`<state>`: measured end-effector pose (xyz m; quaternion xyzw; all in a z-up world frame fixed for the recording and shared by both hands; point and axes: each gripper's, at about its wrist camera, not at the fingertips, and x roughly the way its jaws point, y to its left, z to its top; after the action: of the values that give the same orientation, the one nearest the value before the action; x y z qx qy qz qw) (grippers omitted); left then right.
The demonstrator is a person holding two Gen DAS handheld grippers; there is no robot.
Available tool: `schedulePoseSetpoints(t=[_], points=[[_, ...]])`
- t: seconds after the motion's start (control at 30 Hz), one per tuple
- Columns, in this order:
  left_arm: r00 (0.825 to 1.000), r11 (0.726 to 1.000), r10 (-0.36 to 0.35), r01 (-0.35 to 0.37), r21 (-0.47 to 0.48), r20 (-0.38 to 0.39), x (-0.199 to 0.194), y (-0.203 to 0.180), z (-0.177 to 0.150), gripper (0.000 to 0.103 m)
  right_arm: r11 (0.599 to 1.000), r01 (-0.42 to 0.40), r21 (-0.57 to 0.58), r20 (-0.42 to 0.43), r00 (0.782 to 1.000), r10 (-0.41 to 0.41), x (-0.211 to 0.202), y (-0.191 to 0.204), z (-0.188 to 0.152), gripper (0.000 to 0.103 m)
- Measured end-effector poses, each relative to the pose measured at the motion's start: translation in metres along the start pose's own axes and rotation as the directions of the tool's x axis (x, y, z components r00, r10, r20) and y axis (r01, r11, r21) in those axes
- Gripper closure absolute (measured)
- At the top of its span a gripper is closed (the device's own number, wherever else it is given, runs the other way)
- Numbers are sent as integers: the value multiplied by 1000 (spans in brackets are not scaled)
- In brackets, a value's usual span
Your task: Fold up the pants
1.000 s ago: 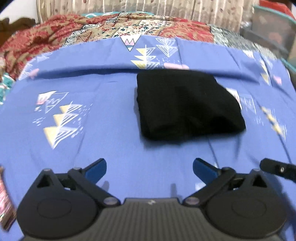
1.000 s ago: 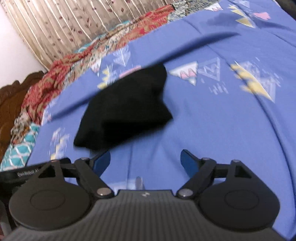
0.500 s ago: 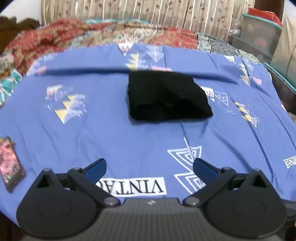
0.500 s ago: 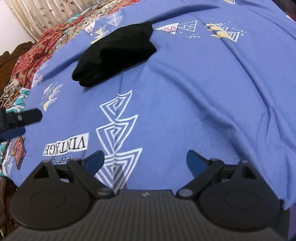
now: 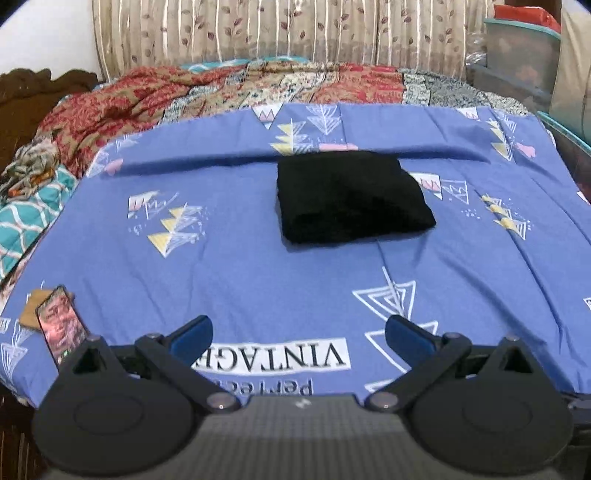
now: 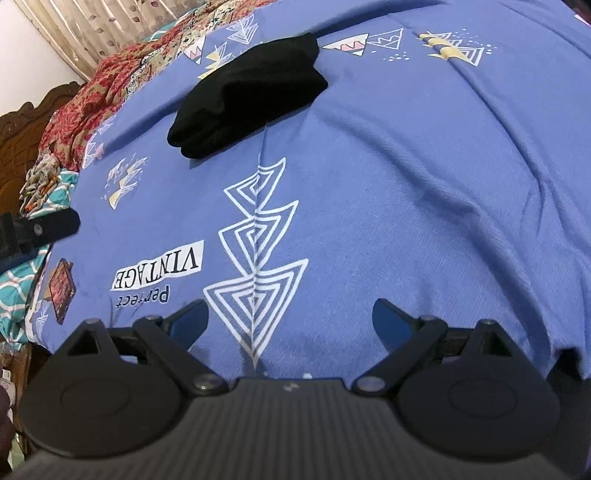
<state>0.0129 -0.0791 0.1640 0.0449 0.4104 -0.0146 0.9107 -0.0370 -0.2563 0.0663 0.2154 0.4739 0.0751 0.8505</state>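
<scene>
The black pants lay folded into a compact, roughly square bundle on the blue printed sheet that covered the bed, set toward the far side of the sheet, just in front of a long crease running across it. No gripper touched them — both hung well back, near the front edge of the bed.

The left gripper had its blue-tipped fingers spread wide with only the sheet showing between them, above a white label printed "VINTAGE". The right gripper likewise held its fingers wide apart and empty, over a column of white nested triangles printed on the sheet. In the right wrist view the pants sat up and to the left, and a black part of the other gripper poked in at the left edge.

A phone rested on a small brown card at the left front corner of the sheet. Beyond the sheet lay a red patterned quilt — behind it a striped, leaf-printed curtain. Clear storage bins stood at the right.
</scene>
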Motion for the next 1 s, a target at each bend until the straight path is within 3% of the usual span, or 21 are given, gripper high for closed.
schedulePoseSetpoints(t=[0.27, 0.57, 0.77, 1.0], points=[[998, 998, 61, -61, 23, 0, -8, -12, -9, 0, 1000, -6, 1, 51, 999, 6, -23, -2, -6, 6], [998, 997, 61, -59, 42, -31, -15, -18, -36, 0, 1000, -12, 11, 52, 999, 12, -32, 3, -17, 6], [998, 997, 58, -60, 55, 32, -34, -17, -46, 0, 1000, -4, 9, 57, 998, 3, -36, 11, -21, 6], [995, 999, 42, -45, 22, 92, -62, -14, -43, 0, 1000, 9, 23, 133, 991, -12, -61, 12, -27, 6]])
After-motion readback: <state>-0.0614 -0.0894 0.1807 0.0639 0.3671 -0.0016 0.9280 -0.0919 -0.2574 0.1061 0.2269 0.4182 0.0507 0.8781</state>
